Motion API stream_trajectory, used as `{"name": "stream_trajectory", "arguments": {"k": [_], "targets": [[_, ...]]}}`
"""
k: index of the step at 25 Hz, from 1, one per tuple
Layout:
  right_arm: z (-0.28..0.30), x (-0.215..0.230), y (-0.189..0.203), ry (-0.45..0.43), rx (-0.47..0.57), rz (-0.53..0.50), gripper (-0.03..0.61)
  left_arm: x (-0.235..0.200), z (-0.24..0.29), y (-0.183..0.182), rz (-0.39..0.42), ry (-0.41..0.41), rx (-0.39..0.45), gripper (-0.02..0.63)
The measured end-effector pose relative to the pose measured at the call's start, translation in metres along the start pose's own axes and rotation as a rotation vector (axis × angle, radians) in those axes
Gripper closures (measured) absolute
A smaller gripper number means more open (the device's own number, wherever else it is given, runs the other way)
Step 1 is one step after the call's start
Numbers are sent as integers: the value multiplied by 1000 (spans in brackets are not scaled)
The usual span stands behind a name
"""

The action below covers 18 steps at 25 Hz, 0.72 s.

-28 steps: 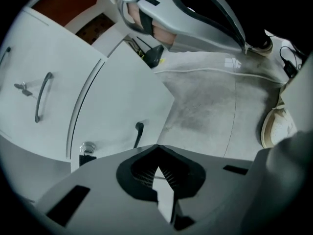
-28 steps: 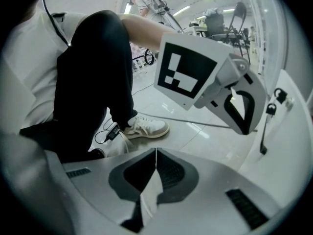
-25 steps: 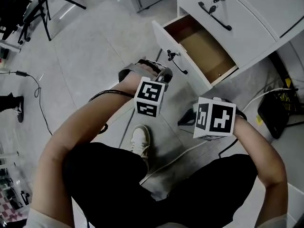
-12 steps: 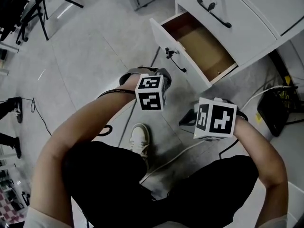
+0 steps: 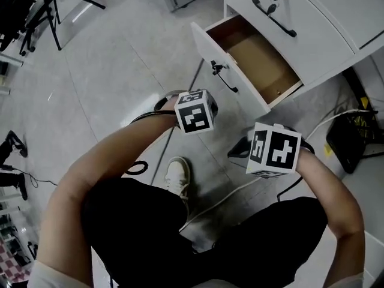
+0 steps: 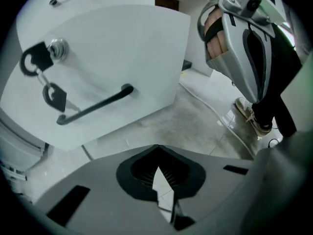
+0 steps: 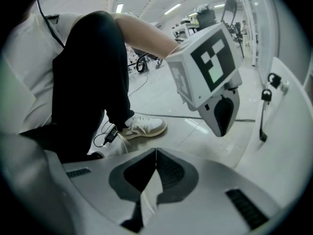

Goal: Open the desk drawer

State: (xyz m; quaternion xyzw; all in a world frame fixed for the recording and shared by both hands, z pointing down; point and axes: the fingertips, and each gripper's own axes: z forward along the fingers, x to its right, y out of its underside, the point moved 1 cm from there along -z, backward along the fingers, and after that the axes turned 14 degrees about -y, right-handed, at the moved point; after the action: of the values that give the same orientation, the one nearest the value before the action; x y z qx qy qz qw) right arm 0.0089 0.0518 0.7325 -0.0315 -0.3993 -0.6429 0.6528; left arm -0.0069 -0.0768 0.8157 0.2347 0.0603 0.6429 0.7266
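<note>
The white desk's lower drawer [image 5: 211, 53] stands pulled out, its brown empty inside [image 5: 258, 59] showing. Its black bar handle [image 5: 224, 80] and a key with a hanging tag sit on the front. In the left gripper view the same front fills the left side, with the handle [image 6: 95, 104] and lock [image 6: 57, 48] ahead of my left gripper [image 6: 156, 151]. That gripper is shut, holds nothing, and hangs a little short of the front. My left gripper [image 5: 195, 111] is below the handle in the head view. My right gripper [image 5: 273, 150] [image 7: 155, 153], shut and empty, hangs to the right, below the drawer's corner.
An upper drawer [image 5: 300, 17] with its own black handle stays closed. A white cable [image 5: 222, 200] runs over the tiled floor past the person's white shoe [image 5: 178, 176]. Black gear and cables [image 5: 348, 137] lie at the right; stand legs [image 5: 48, 11] are at the far left.
My left gripper has rolled about its own axis and dropped slightly, drawing back from the drawer handle. The drawer stays as far out as before. The right gripper has not moved.
</note>
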Motion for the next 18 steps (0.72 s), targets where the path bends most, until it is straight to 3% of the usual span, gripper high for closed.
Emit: {"name": "stream_trajectory", "arguments": {"k": [5,11,18], "targets": [[-1,3,-7,8,51,27,563,5,6,15,-88,64,-26,609],[-5,23,-15,103,150,82,563,0,13,7,-279,107,-3,609],[-7,39,-23,153,201,114,563,-11,19,18,-391,30,-51,609]]}}
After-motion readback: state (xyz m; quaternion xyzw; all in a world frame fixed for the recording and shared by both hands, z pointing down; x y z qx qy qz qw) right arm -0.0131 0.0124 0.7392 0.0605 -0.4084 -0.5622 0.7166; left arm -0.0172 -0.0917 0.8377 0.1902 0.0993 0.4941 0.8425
